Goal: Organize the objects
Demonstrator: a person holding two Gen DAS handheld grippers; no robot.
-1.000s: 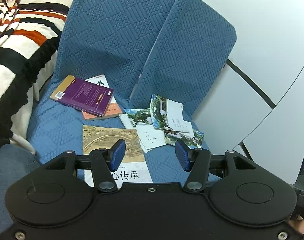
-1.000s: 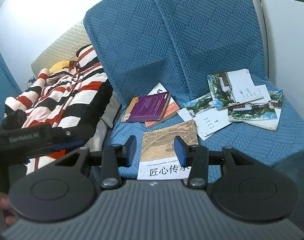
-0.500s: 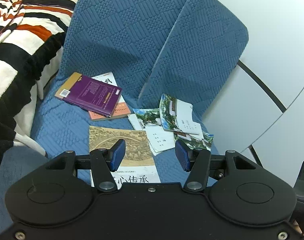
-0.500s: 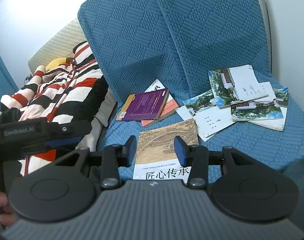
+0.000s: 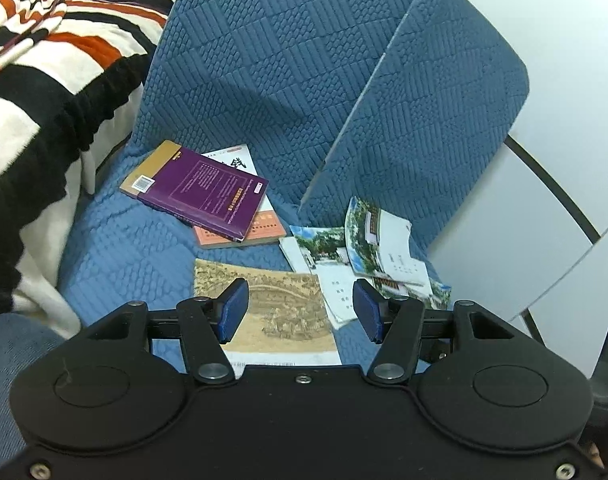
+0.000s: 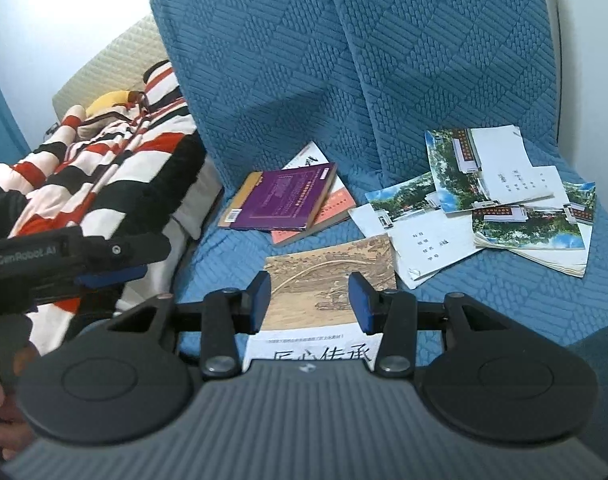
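Right wrist view: both my claws, right claw (image 6: 310, 300) and left claw (image 5: 299, 311), spread, holding nothing. Landscape-cover book (image 6: 332, 280) lies flat at sofa seat's (image 6: 524, 292) front edge. Judged thin, floppy, light; pinch an edge, not the slippery cover.

You have bare seat (image 5: 119, 256) left of the books, hemmed by the striped blanket (image 5: 31, 92) and back cushions (image 5: 263, 60).

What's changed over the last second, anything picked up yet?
Nothing is picked up. Both the left gripper and right gripper came down closer over the painting-cover book, jaws open and empty. The purple book and booklets lie unmoved.
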